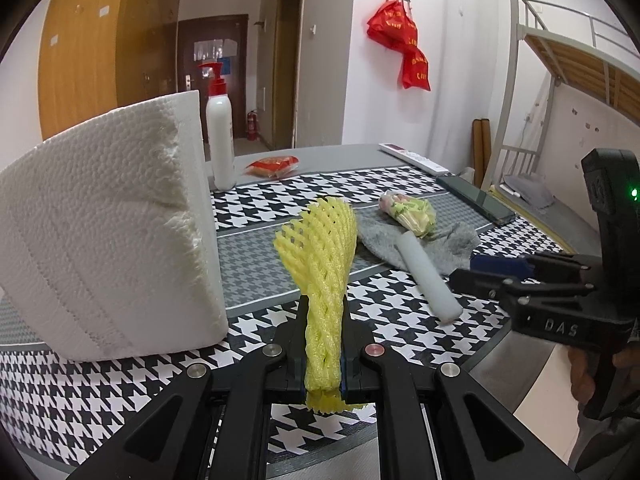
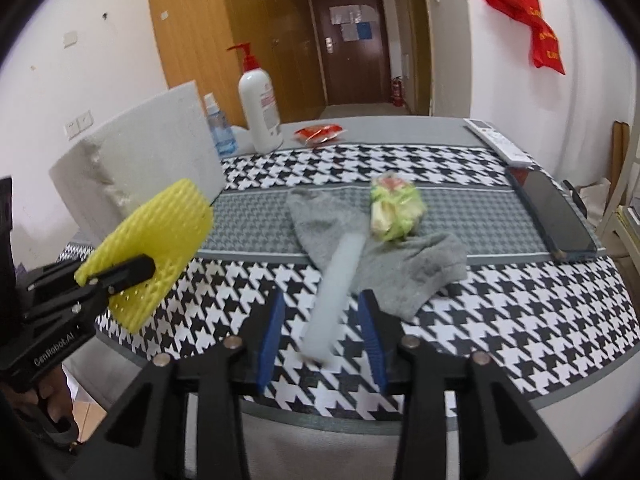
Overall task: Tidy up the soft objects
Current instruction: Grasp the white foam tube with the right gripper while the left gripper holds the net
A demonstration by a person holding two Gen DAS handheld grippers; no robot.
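Yellow foam net (image 1: 320,264) stands pinched in the left gripper (image 1: 323,356) while the right gripper (image 2: 322,334), jaws parted, straddles the pale foam tube (image 2: 336,288) toward twelve o'clock, seemingly next to close on it.

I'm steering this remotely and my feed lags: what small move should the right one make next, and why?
Probably close the right hand-held gripper on the pale foam tube. Its blue pads stand apart on either side of the tube without pressing it, while the left hand-held gripper already clamps the yellow foam net.
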